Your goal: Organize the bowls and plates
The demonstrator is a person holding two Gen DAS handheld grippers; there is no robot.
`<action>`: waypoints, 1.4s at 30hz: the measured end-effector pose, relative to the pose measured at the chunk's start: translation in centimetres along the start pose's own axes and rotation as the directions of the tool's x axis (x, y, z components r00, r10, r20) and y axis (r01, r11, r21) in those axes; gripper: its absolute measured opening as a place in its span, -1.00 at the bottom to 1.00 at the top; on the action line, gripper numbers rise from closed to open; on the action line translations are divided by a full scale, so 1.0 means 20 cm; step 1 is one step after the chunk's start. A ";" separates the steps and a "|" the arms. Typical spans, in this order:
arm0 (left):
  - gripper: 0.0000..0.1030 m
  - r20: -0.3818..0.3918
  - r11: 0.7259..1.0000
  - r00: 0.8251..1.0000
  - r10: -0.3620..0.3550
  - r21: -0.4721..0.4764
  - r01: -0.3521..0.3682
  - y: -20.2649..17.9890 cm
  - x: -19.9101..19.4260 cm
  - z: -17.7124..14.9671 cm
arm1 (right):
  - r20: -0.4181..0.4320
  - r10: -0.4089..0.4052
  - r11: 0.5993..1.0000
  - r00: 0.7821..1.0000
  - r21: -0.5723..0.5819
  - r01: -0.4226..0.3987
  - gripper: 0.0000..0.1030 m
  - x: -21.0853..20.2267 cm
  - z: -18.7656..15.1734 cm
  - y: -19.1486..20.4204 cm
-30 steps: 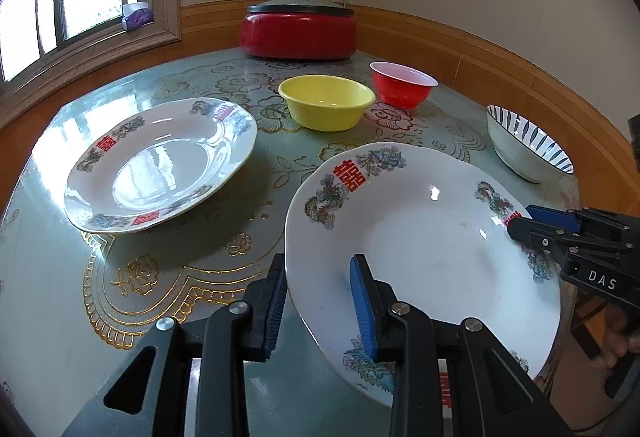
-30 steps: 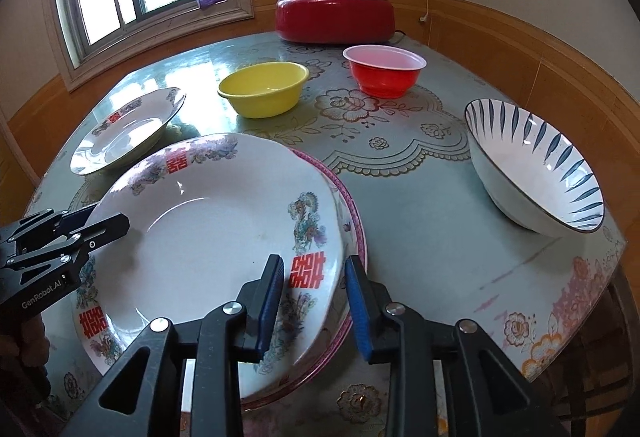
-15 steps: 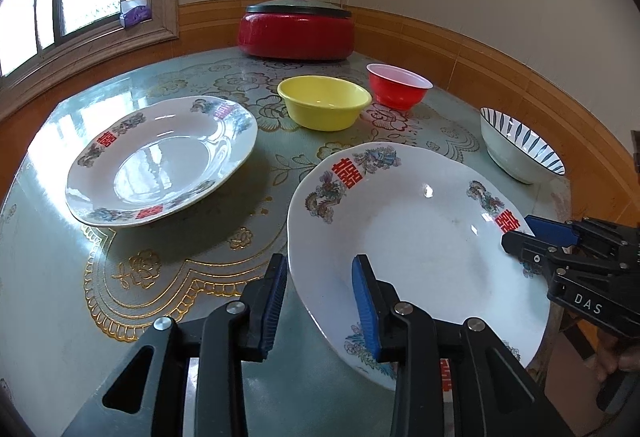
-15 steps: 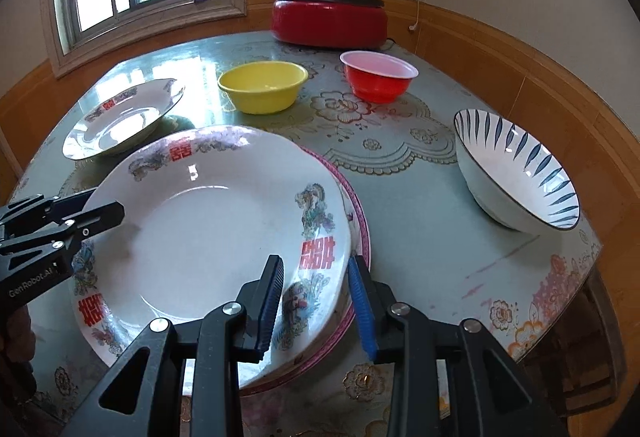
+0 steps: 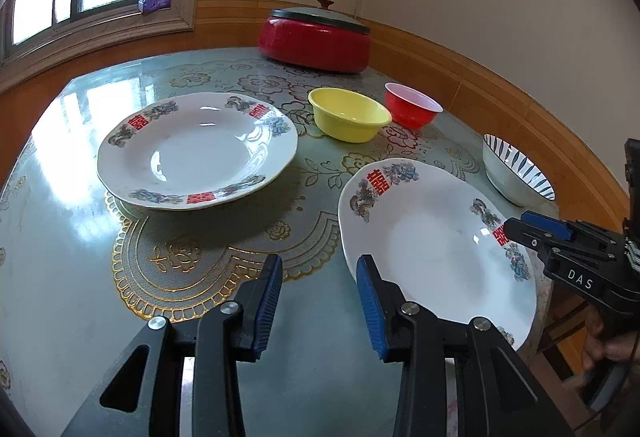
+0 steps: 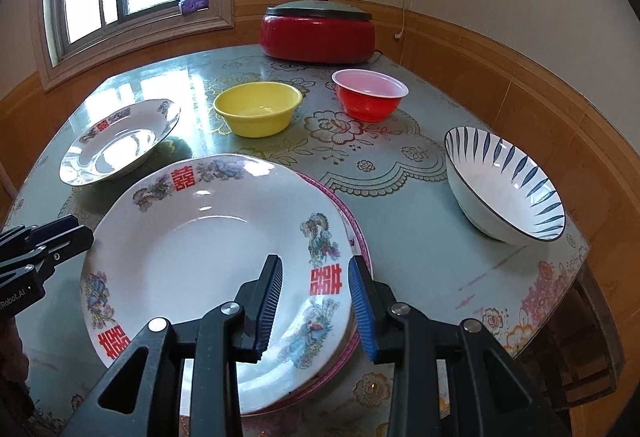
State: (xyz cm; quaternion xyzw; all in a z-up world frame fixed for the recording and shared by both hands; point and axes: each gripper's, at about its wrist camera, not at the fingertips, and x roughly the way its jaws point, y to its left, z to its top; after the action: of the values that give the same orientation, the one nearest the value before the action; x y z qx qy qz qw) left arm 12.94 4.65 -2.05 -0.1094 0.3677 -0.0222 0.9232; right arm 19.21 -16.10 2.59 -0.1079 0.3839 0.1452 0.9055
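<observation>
A white flowered plate (image 6: 200, 257) with red characters lies on a pink-rimmed plate (image 6: 360, 233) near the table's front edge. My right gripper (image 6: 315, 265) straddles its near rim, pads clear of it. My left gripper (image 5: 318, 269) is beside the plate's left edge (image 5: 432, 249), its jaws opening, with only tabletop between them. A second flowered plate (image 5: 196, 153) sits alone to the left. Behind them stand a yellow bowl (image 6: 258, 109), a red bowl (image 6: 370, 99) and a blue-striped bowl (image 6: 504, 185).
A red lidded pot (image 6: 318, 33) stands at the back of the table (image 5: 60, 257), by the wood-panelled wall. A window is at the left. The table's edge runs close behind the striped bowl. A hand holds the right gripper (image 5: 516, 227) at the plate's right rim.
My left gripper has come off the plate's rim, moved left and widened its jaws. The right gripper has drawn back a little, still astride the rim.
</observation>
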 end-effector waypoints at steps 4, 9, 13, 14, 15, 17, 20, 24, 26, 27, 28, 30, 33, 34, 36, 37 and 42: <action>-0.24 -0.024 0.999 1.000 -0.016 -0.047 0.015 0.07 0.00 0.00 | -0.010 0.041 0.999 0.999 -0.005 -0.041 -0.34 0.00 0.02 0.06; -0.24 -0.043 0.997 0.999 -0.006 -0.076 0.003 0.15 0.01 -0.01 | -0.045 0.139 0.990 0.989 0.023 -0.138 -0.34 0.03 0.02 0.14; -0.24 -0.048 0.997 0.999 0.002 -0.081 -0.006 0.21 0.01 0.00 | -0.068 0.222 0.974 0.973 0.054 -0.219 -0.34 0.05 0.04 0.20; -0.24 -0.047 0.997 0.999 0.004 -0.081 -0.008 0.23 0.00 0.01 | -0.072 0.239 0.970 0.968 0.059 -0.236 -0.34 0.05 0.04 0.21; -0.24 -0.045 0.997 0.999 0.009 -0.081 -0.013 0.25 0.00 0.02 | -0.074 0.254 0.966 0.964 0.062 -0.250 -0.34 0.06 0.05 0.23; -0.24 -0.046 0.996 0.999 0.019 -0.082 -0.022 0.29 0.00 0.03 | -0.078 0.278 0.960 0.957 0.068 -0.273 -0.34 0.07 0.07 0.27; -0.24 -0.050 0.995 0.999 0.022 -0.101 -0.027 0.37 -0.01 0.05 | -0.080 0.314 0.949 0.946 0.072 -0.308 -0.34 0.09 0.12 0.33; -0.24 -0.028 0.993 0.999 0.022 -0.118 -0.025 0.47 -0.05 0.08 | -0.067 0.365 0.930 0.929 0.080 -0.360 -0.34 0.10 0.23 0.40; -0.19 -0.010 0.992 1.000 0.026 -0.126 -0.027 0.52 -0.07 0.10 | -0.066 0.394 0.917 0.917 0.089 -0.388 -0.32 0.12 0.29 0.43; -0.17 0.000 0.991 1.000 0.030 -0.132 -0.030 0.55 -0.07 0.11 | -0.067 0.401 0.914 0.914 0.094 -0.394 -0.30 0.14 0.32 0.45; -0.17 0.007 0.989 0.999 0.037 -0.140 -0.035 0.58 -0.08 0.13 | -0.069 0.403 0.913 0.913 0.100 -0.395 -0.29 0.16 0.35 0.47; -0.17 0.016 0.987 0.999 0.049 -0.156 -0.045 0.65 -0.08 0.16 | -0.075 0.410 0.909 0.909 0.117 -0.400 -0.28 0.21 0.40 0.49; -0.17 0.019 0.982 0.998 0.065 -0.179 -0.060 0.74 -0.06 0.21 | -0.094 0.428 0.896 0.899 0.174 -0.408 -0.28 0.30 0.46 0.51; -0.17 0.020 0.980 0.998 0.067 -0.190 -0.062 0.77 -0.05 0.22 | -0.100 0.433 0.892 0.896 0.195 -0.409 -0.28 0.33 0.49 0.51; -0.17 0.021 0.977 0.998 0.062 -0.205 -0.057 0.82 -0.02 0.26 | -0.110 0.426 0.892 0.898 0.218 -0.396 -0.28 0.39 0.52 0.51; -0.17 0.018 0.977 0.998 0.063 -0.206 -0.057 0.84 -0.01 0.28 | -0.113 0.424 0.891 0.899 0.231 -0.391 -0.27 0.42 0.54 0.52; -0.16 0.005 0.972 0.999 0.053 -0.231 -0.051 0.96 0.09 0.35 | -0.152 0.417 0.887 0.896 0.284 -0.365 -0.26 0.56 0.61 0.53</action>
State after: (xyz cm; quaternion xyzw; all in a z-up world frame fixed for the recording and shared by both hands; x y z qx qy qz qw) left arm 18.20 24.49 -2.49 -0.2064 0.3654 0.0456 0.9065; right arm 31.01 -0.44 1.94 0.0716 0.5058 0.2643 0.8181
